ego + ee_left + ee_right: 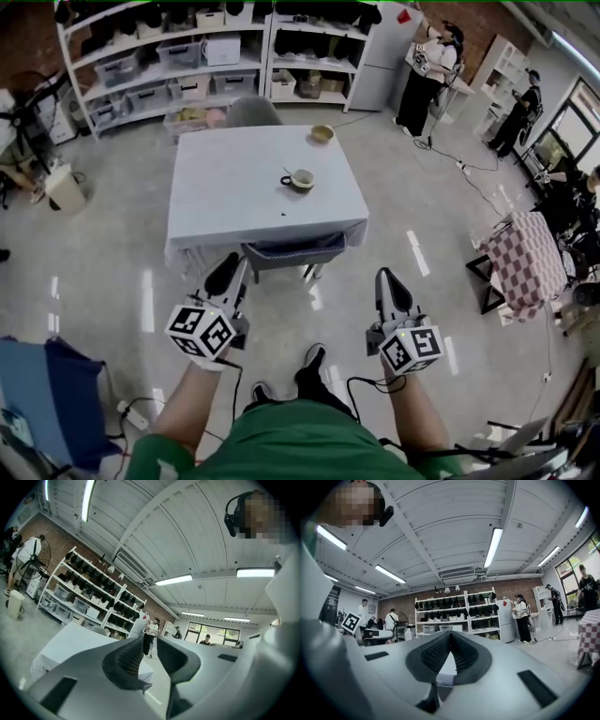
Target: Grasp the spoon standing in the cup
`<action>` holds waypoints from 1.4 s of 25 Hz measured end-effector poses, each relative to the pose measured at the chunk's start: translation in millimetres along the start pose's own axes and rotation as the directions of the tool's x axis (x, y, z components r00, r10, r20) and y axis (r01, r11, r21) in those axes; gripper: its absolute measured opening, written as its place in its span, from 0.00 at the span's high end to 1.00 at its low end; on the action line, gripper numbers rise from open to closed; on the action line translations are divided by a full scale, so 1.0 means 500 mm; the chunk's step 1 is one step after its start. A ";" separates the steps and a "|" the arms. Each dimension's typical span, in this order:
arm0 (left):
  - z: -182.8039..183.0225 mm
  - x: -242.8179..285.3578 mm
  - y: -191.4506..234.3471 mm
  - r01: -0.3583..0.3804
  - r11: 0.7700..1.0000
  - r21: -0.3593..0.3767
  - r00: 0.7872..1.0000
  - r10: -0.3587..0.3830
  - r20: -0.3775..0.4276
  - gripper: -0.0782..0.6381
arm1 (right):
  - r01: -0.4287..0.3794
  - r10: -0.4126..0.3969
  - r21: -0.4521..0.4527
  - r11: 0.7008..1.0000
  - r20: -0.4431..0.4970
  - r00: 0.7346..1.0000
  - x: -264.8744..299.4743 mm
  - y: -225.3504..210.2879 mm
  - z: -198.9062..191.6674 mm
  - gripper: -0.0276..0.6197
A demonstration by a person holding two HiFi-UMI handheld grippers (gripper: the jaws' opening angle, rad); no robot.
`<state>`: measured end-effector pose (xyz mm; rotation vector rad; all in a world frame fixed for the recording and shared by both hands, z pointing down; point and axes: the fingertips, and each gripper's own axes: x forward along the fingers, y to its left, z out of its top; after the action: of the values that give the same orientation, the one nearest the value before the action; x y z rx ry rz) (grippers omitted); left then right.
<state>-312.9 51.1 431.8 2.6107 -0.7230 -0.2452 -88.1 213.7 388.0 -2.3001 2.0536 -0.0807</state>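
A cup stands on the white-clothed table, right of its middle, with a spoon leaning out to the left. Both grippers hang well short of the table, over the floor. In the head view the left gripper is near the table's front left corner and the right gripper is off to the right. In the left gripper view the left gripper is open, with a gap and nothing between the jaws. In the right gripper view the right gripper has its tips together, empty. Neither gripper view shows the cup.
A small bowl sits at the table's far edge. A chair is tucked under the near side. Shelving lines the back wall. People stand at the back right, and a checked-cloth table stands to the right. Cables cross the floor.
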 end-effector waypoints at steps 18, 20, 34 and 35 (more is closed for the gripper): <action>-0.007 0.239 0.037 -0.246 0.969 0.029 0.969 0.246 -0.003 0.75 | -0.156 0.162 0.183 0.971 -0.019 0.987 0.250 -0.249 -0.053 0.92; -0.012 0.277 0.029 -0.250 0.968 0.035 0.968 0.250 0.000 0.75 | -0.160 0.165 0.182 0.970 -0.012 0.986 0.267 -0.286 -0.049 0.92; -0.077 0.455 0.007 -0.232 0.972 0.045 0.970 0.234 -0.058 0.75 | -0.126 0.135 0.215 0.969 -0.029 0.990 0.321 -0.452 -0.083 0.92; -0.085 0.465 0.012 -0.230 0.972 0.040 0.970 0.233 -0.067 0.75 | -0.121 0.131 0.215 0.969 -0.033 0.991 0.324 -0.459 -0.088 0.92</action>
<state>-106.6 -61.0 459.3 2.5210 -1.0038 -0.0710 154.0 78.2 449.8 -2.0570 2.0924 -0.3347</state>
